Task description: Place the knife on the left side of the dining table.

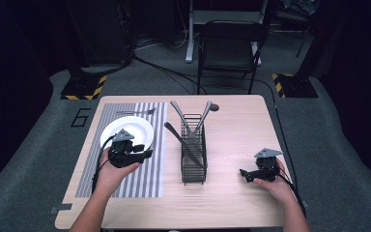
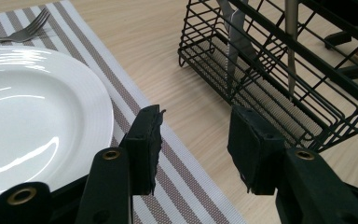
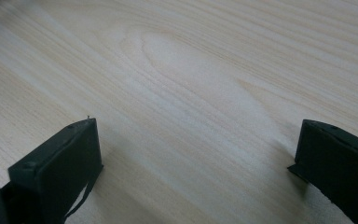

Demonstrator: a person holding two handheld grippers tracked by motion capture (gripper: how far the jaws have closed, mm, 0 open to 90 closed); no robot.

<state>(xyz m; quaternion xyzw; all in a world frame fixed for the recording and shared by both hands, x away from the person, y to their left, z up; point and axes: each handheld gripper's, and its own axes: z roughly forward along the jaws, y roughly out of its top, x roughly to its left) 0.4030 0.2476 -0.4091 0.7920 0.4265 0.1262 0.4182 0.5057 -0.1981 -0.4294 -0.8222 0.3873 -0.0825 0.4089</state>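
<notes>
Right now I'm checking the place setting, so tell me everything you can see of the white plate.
The white plate is round, glossy, ceramic-looking, with a wide rim and a shallow well. It is empty and lies flat on the striped placemat, left of the wire basket. A fork lies beyond it, apart. The left gripper hangs over its near edge.

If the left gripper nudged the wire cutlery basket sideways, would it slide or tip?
The wire basket looks light and open, so it would probably slide on the smooth wooden table. The long utensils lean out well above its rim, so a high push might tip it. The left gripper is open and empty.
</notes>
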